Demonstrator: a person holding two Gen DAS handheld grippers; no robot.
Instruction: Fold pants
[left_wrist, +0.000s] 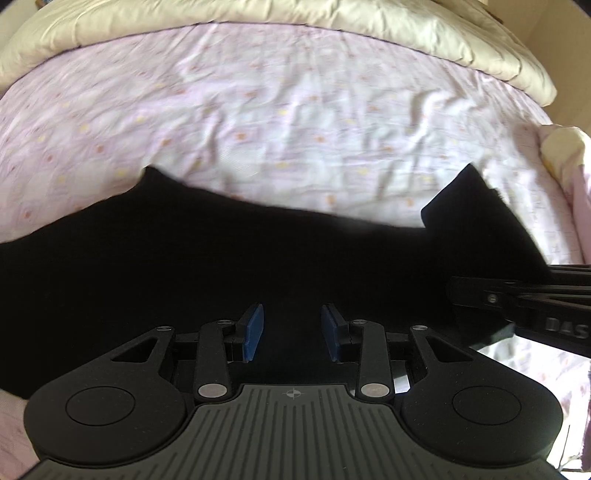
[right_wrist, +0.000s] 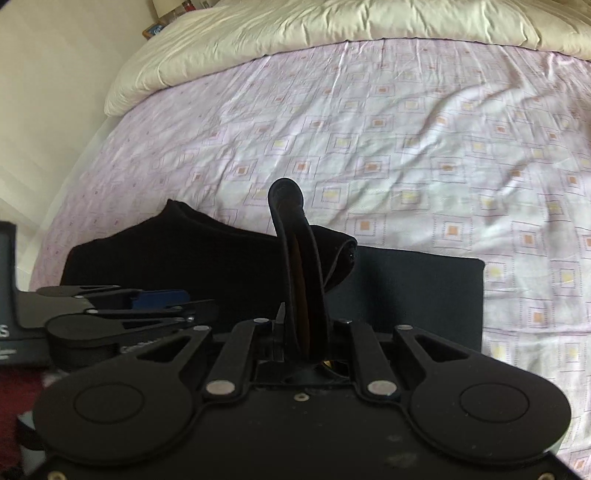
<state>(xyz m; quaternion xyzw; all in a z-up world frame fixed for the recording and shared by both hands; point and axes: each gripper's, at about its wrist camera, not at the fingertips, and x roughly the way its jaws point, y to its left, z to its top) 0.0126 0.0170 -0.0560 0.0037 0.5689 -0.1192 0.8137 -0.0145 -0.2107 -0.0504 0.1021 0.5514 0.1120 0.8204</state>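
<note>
Black pants (left_wrist: 221, 258) lie across the near part of the bed. In the left wrist view my left gripper (left_wrist: 291, 332) is open, its blue pads (left_wrist: 255, 330) apart just above the black cloth, holding nothing. In the right wrist view my right gripper (right_wrist: 304, 332) is shut on a fold of the pants (right_wrist: 291, 236) that stands up between its fingers. The rest of the pants (right_wrist: 406, 288) lies flat in front of it. The right gripper also shows in the left wrist view (left_wrist: 517, 299) at the right edge, and the left gripper shows in the right wrist view (right_wrist: 147, 299) at the left.
The bed has a pink patterned sheet (left_wrist: 295, 122) (right_wrist: 406, 147). A cream duvet (left_wrist: 258, 22) (right_wrist: 295, 33) is bunched along the far side. A pale wall (right_wrist: 48, 92) is left of the bed. A wooden frame (left_wrist: 561, 74) shows at the right.
</note>
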